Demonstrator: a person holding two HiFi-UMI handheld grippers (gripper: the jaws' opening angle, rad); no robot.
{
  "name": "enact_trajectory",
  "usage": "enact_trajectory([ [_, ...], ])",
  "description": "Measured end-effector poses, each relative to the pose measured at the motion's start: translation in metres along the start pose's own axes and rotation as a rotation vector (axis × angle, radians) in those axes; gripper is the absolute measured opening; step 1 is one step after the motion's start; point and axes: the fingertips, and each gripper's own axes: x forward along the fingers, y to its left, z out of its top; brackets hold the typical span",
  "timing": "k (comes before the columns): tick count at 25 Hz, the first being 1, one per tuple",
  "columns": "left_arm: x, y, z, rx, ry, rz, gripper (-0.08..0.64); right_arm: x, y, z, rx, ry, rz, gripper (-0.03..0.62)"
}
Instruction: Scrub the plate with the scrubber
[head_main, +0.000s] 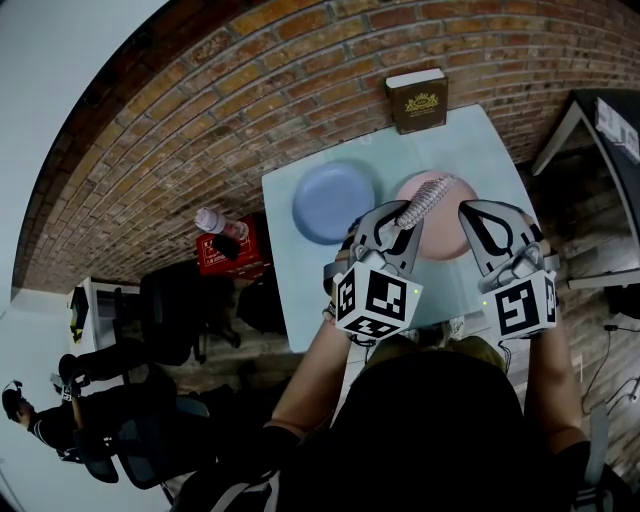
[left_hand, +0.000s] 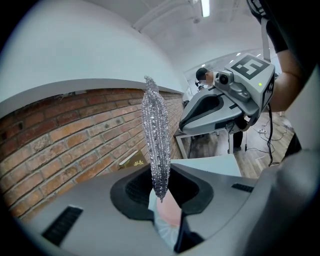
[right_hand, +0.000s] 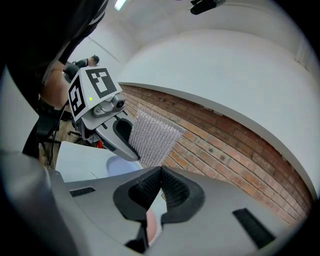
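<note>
Plate (head_main: 447, 232), pink, lies flat on the desk (head_main: 470, 140), just beside a blue plate (head_main: 333, 202). Scrubber (left_hand: 155, 135), a silvery mesh, projects over the pink plate's left part. Left gripper (left_hand: 161, 190) jaws are clamped on its lower end. Right gripper (right_hand: 160, 185) jaws are fully together and empty, near the plate's right edge.
</note>
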Motion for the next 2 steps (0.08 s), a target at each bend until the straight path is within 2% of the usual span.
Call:
enact_trajectory([
  [2,-0.0004,0.0003,-0.0002,-0.001,0.0,0.002,0.086,0.0004,0.0003,0.0007,0.0,-0.001,0.003,0.035],
])
